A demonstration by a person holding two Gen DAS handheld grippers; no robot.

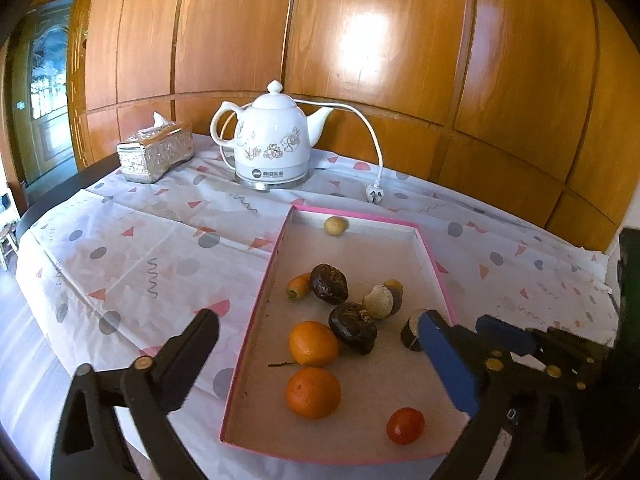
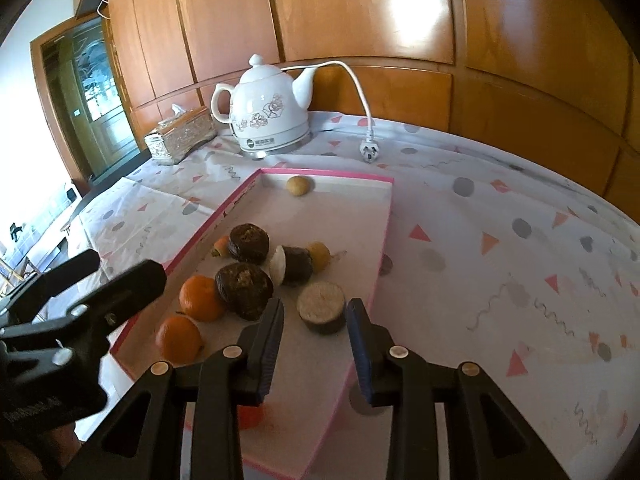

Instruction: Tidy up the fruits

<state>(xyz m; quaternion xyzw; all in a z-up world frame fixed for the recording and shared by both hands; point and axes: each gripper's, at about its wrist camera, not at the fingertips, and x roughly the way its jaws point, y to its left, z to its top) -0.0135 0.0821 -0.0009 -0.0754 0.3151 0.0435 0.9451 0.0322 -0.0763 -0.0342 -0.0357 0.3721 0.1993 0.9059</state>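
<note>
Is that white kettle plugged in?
No. The kettle's cord ends in a plug lying loose on the tablecloth.

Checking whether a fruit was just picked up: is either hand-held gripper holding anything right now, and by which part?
Nothing is held. The left hand-held gripper stands wide open above the pink tray; the right hand-held gripper has only a narrow, empty gap between its pads.
</note>
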